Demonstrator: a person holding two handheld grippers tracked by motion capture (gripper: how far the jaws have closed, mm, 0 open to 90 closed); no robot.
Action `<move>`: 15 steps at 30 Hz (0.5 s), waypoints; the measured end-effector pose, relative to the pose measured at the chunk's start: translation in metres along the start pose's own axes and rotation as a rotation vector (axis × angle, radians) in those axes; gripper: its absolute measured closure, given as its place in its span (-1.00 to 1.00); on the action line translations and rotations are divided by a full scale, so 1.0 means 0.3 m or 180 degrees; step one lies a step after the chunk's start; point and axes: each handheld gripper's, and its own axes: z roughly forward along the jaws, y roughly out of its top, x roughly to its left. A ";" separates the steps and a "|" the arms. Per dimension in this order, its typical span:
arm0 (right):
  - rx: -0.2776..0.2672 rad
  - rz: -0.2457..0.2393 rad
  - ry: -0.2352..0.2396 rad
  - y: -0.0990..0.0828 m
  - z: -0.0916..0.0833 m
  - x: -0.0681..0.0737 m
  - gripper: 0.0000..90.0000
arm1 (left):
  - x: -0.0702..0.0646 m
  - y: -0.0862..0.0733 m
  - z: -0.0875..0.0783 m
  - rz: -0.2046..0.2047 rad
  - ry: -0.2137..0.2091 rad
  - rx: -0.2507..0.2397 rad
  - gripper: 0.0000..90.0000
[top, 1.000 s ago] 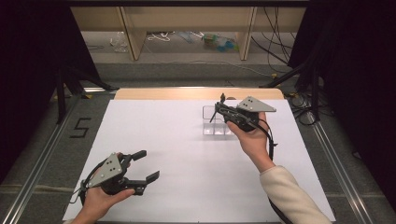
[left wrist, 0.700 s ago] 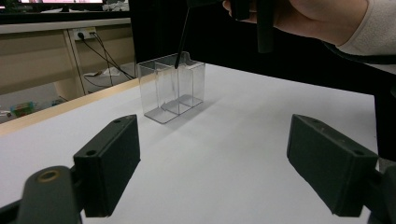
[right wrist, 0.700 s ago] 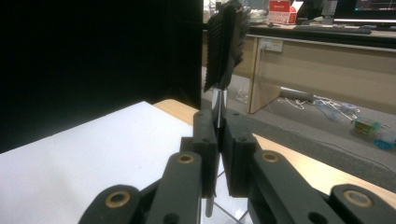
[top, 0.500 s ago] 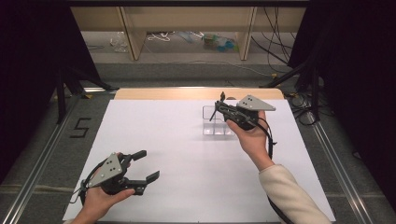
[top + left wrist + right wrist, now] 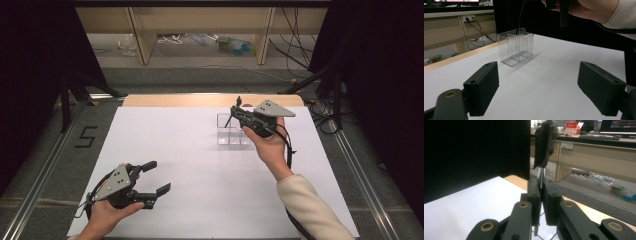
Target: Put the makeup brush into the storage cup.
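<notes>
Even overhead light falls on the white table [image 5: 200, 165], which shows bright and nearly shadeless in the high view, while the curtained sides sink into black. The clear plastic box [image 5: 516, 46] casts a faint shadow and catches soft glints. In the right gripper view the near fingers [image 5: 534, 195] look soft and grainy.

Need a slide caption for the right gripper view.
Right hand-held gripper shut on a thin black brush, bristles up, above the white table.
</notes>
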 end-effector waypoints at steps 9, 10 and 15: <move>-0.0020 -0.0006 -0.0020 0.005 0.006 -0.007 0.90 | 0.000 0.000 0.000 0.0003 0.0002 0.0002 -0.61; -0.0015 -0.0007 -0.0025 0.006 0.006 -0.008 0.90 | 0.001 0.000 0.000 0.0007 0.0003 0.0002 -0.61; -0.0013 -0.0015 -0.0043 0.006 0.011 -0.010 0.90 | 0.001 -0.001 0.003 -0.0002 -0.0021 -0.0038 -0.61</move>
